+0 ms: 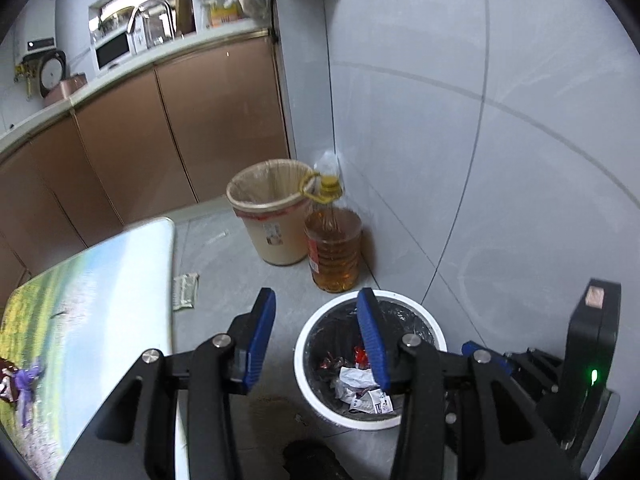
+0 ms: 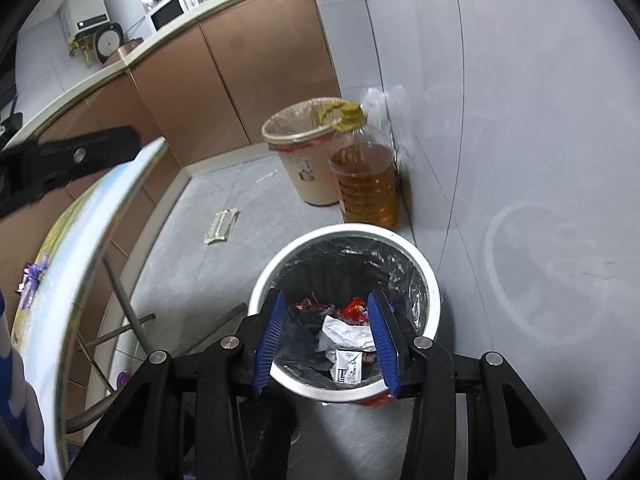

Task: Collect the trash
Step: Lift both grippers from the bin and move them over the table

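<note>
White and round, the plastic bin (image 2: 434,300) at lower centre is lined with crinkled black film and littered with crumpled wrappers (image 2: 348,330). Both the left gripper (image 1: 316,336) and right gripper (image 2: 330,338) are seen spread, nothing pinched between ribbed blue pads.

Both views are showing an evenly lit, fairly bright kitchen corner under cool, diffuse indoor light. The grey wall tiles (image 1: 500,160) are catching soft white glare, strongest high above the white bin (image 1: 320,320). Shadows are staying faint; a soft one is pooling on the floor just behind the oil bottle (image 1: 334,248), beyond the bin. The fisheye lens is bending tile seams and the counter edge (image 2: 132,56) into arcs, and black vignetting is closing off every corner. The table edge (image 2: 100,208), left of the bin, is smearing with blur.
</note>
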A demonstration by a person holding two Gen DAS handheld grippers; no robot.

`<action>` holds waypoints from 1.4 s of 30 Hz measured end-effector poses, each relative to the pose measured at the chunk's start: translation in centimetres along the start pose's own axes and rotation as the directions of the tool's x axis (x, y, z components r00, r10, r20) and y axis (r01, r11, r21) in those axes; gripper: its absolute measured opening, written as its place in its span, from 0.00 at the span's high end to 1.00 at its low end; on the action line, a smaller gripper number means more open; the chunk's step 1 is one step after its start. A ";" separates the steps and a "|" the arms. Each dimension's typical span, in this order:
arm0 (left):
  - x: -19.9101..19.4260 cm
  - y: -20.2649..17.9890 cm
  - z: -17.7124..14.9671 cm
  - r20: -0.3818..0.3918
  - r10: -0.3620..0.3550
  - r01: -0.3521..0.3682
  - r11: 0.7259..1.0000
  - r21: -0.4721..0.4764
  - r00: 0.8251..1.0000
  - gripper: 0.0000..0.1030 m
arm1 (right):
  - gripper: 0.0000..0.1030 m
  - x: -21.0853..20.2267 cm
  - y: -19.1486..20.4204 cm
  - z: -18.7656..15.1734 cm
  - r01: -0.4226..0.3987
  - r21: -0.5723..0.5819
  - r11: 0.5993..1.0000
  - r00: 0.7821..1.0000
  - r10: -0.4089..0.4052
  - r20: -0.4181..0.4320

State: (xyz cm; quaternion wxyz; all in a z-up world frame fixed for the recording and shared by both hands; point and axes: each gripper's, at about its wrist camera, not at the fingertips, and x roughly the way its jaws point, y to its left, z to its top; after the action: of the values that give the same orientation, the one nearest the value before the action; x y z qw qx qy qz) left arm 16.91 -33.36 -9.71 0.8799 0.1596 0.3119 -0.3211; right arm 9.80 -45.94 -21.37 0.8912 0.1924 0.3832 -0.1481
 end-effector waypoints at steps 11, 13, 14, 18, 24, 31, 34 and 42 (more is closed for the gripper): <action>-8.1 6.0 -3.4 0.027 0.094 -0.092 0.992 -0.087 0.995 0.60 | 0.46 -8.2 7.0 1.0 0.052 -0.163 0.985 0.990 -0.030 0.136; -9.3 7.3 -4.3 0.029 0.111 -0.107 0.988 -0.112 0.993 0.58 | 0.44 -9.5 8.5 0.9 0.059 -0.199 0.978 0.987 -0.028 0.155; -9.9 8.0 -4.7 0.030 0.121 -0.117 0.985 -0.128 0.992 0.56 | 0.44 -10.2 9.3 0.8 0.060 -0.218 0.974 0.986 -0.024 0.165; -12.1 10.5 -6.4 0.038 0.150 -0.140 0.973 -0.183 0.988 0.54 | 0.41 -12.4 12.3 0.5 0.063 -0.285 0.956 0.981 -0.006 0.196; -15.1 13.3 -8.6 0.052 0.182 -0.165 0.958 -0.233 0.982 0.54 | 0.30 -15.7 16.3 -0.6 0.074 -0.376 0.924 0.970 0.020 0.241; -18.4 16.2 -11.1 0.079 0.227 -0.198 0.943 -0.268 0.971 0.51 | 0.24 -17.9 20.5 -2.3 0.082 -0.453 0.888 0.964 0.046 0.264; -19.4 17.9 -12.5 0.079 0.245 -0.212 0.931 -0.297 0.966 0.50 | 0.23 -18.6 22.1 -2.7 0.079 -0.484 0.871 0.962 0.062 0.268; -21.3 23.7 -16.5 0.054 0.292 -0.246 0.881 -0.404 0.955 0.50 | 0.23 -18.8 26.4 -4.2 0.037 -0.571 0.820 0.964 0.121 0.236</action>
State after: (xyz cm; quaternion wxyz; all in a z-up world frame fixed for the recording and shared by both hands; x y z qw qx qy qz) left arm 12.60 2.08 -6.38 0.9461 0.0030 0.2945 -0.1350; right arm 5.60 -18.56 -4.07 0.9534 -0.0957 0.2846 -0.0309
